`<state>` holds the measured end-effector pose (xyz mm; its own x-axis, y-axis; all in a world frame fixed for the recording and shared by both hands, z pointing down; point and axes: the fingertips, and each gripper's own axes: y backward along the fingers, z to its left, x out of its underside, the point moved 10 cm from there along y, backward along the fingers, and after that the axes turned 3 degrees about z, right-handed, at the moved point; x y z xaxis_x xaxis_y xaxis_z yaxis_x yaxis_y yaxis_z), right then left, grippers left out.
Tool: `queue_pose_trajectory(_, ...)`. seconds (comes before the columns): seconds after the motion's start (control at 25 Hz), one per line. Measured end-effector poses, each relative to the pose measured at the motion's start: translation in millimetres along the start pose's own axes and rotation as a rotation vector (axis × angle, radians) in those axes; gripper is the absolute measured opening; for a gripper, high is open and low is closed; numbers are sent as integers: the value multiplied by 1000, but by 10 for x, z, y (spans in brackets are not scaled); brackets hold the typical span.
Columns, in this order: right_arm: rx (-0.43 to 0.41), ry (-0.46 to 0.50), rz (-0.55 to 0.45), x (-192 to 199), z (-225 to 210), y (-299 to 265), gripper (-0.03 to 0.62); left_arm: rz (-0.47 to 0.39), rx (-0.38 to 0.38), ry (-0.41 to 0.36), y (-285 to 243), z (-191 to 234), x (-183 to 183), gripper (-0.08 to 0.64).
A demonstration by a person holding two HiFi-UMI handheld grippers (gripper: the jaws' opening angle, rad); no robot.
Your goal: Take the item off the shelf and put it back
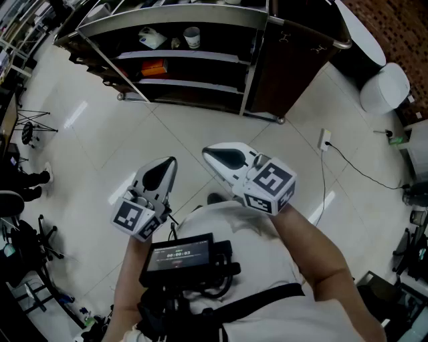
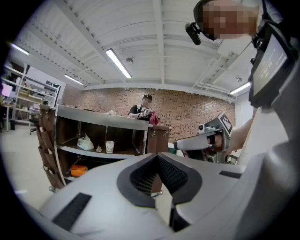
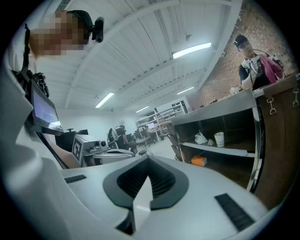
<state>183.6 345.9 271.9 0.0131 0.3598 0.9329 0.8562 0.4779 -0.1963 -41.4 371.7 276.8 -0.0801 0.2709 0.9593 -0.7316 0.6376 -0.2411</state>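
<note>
Both grippers are being held in front of the shelf [image 1: 174,17], well apart from it, over a pale tiled floor [image 1: 100,133]. The left gripper [image 1: 171,162] is being held with its jaws together and nothing between them, and so is the right gripper [image 1: 208,153]. On the shelf's upper board a white cup [image 1: 192,37] is being stored beside a crumpled white bag [image 1: 151,38], with an orange box [image 1: 154,67] one board below. Behind the shelf a person [image 2: 144,108] is being seen against a brick wall [image 2: 187,112].
</note>
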Motion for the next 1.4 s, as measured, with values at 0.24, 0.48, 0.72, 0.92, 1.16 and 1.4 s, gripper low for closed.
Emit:
queue_pose_trajectory(0.24,3,7,0,-17,96,-222,6,-4,-22,10,217,224,36,8)
queue_pose_trajectory(0.48,26,17,-14,-97,66,-332,6,-15,-47,9,349,426,7,8)
queue_pose_trajectory(0.72,30,-2,-20,-126,-202,-486,6,-19,-78,-4,254,657,-47,8)
queue_pose_trajectory(0.92,37,26,28,-94,-607,-833,6,-5,-139,24,-19,1029,-109,8)
queue_pose_trajectory(1.16,-8,26,37,-236,-1129,-1302,6,-12,-164,49,-386,1528,-195,8)
queue_pose_trajectory(1.4,4,55,0,-440,-1659,-1625,6,35,-160,61,-781,1832,-232,8)
